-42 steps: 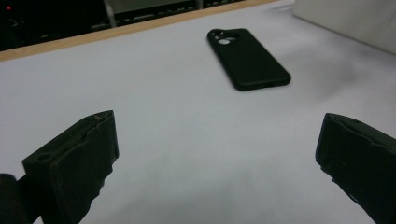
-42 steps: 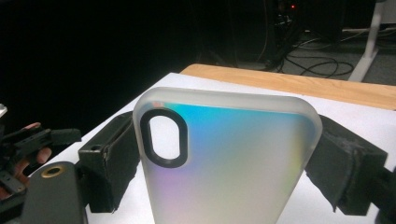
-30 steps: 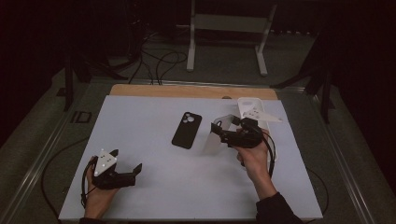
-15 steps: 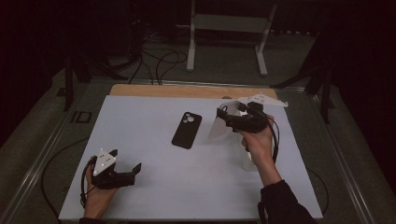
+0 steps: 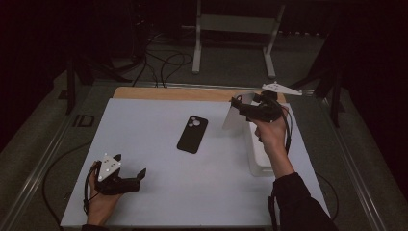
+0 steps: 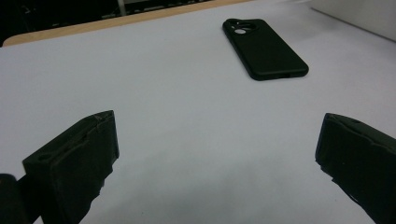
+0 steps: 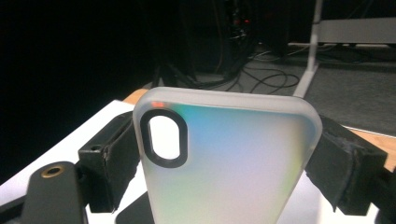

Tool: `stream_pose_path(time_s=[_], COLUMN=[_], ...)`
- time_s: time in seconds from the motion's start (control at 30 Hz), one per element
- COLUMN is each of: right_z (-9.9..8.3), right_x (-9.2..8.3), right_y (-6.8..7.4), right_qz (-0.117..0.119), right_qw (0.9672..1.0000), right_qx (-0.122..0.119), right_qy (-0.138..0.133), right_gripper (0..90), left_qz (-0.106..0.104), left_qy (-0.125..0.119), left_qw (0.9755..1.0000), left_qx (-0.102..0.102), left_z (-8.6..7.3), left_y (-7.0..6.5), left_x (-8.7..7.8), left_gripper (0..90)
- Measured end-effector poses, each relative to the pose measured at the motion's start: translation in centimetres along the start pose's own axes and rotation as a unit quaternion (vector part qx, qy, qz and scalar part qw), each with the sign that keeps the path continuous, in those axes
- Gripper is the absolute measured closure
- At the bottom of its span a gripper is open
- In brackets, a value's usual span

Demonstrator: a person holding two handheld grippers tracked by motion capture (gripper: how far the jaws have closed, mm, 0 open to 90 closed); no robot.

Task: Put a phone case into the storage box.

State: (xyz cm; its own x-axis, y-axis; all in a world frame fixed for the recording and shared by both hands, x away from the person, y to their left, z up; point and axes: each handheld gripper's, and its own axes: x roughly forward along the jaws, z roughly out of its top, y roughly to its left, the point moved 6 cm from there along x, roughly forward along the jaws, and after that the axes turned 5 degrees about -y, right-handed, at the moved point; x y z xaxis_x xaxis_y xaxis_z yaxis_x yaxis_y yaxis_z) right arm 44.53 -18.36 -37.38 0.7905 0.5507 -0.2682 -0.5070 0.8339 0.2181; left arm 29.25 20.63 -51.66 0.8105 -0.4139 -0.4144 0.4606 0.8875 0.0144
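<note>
My right gripper (image 5: 239, 107) hangs above the right side of the table, shut on a frosted, translucent phone case (image 5: 234, 120). In the right gripper view the case (image 7: 233, 168) stands upright between both black pads (image 7: 109, 158), its camera cut-out at upper left. A black phone (image 5: 192, 134) lies face down mid-table, seen ahead in the left gripper view as the phone (image 6: 264, 47). My left gripper (image 5: 139, 178) rests on the white table top (image 5: 144, 125) at the near left. Its jaws stand wide apart around bare surface (image 6: 215, 154).
A white box (image 5: 260, 154) lies on the table under my right forearm. A wooden strip (image 5: 168, 93) borders the far edge. Behind the table are a metal stand (image 5: 231, 24) and loose cables (image 5: 163, 62) on the floor.
The right hand has lifted and carried the phone case up and toward the far right of the table. The left gripper and the black phone have stayed put.
</note>
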Motion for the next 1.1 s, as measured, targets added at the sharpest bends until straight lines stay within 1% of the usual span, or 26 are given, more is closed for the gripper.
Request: stream_pose_path(time_s=[0.03, 0.07, 0.13, 0.23, 0.43, 0.67, 0.7, 0.87, 1.03, 1.1], right_z=[0.2, 0.3, 0.7, 1.0, 1.6, 1.6, 1.7, 1.9, 1.9, 1.8], right_x=[0.0, -0.1, -0.2, -0.1, 0.2, 0.5, 0.6, 0.6, 0.9, 1.1], right_y=[-0.3, -0.6, -1.3, -2.1, -3.4, -5.1, -5.3, -6.2, -7.6, -8.1], right_qz=[-0.004, -0.007, -0.014, -0.028, -0.051, -0.084, -0.088, -0.1, -0.127, -0.138], right_qw=[1.0, 1.0, 0.9999, 0.9996, 0.9987, 0.9964, 0.9961, 0.995, 0.9919, 0.9901], right_qx=[-0.001, 0.003, 0.008, 0.008, -0.003, -0.008, -0.004, -0.002, -0.007, -0.016], right_qy=[-0.002, -0.004, -0.006, -0.007, -0.001, 0.005, 0.006, 0.003, 0.009, 0.018], right_gripper=[16.8, 16.8, 16.8, 16.8, 16.8, 16.8, 16.8, 16.8, 16.8, 16.8], left_qz=[0.001, 0.001, 0.0, -0.001, 0.001, 0.001, 0.002, 0.002, 0.001, 0.001], left_qy=[0.001, 0.001, 0.001, 0.002, 0.002, 0.002, 0.003, 0.003, 0.003, 0.003], left_qw=[1.0, 1.0, 1.0, 1.0, 1.0, 1.0, 1.0, 1.0, 1.0, 1.0], left_qx=[0.004, 0.005, 0.005, 0.005, 0.006, 0.006, 0.007, 0.007, 0.007, 0.007], left_z=[0.0, 0.0, 0.1, 0.1, 0.1, 0.1, 0.1, 0.1, 0.1, 0.1], left_y=[0.0, -0.1, -0.1, 0.0, 0.1, 0.1, 0.1, 0.0, 0.0, 0.0], left_x=[0.0, 0.0, 0.0, 0.1, 0.0, 0.0, 0.0, 0.0, 0.0, 0.0], left_gripper=[0.0, 0.0, 0.0, 0.0, 0.0, 0.0, 0.0, 0.0, 0.0, 0.0])
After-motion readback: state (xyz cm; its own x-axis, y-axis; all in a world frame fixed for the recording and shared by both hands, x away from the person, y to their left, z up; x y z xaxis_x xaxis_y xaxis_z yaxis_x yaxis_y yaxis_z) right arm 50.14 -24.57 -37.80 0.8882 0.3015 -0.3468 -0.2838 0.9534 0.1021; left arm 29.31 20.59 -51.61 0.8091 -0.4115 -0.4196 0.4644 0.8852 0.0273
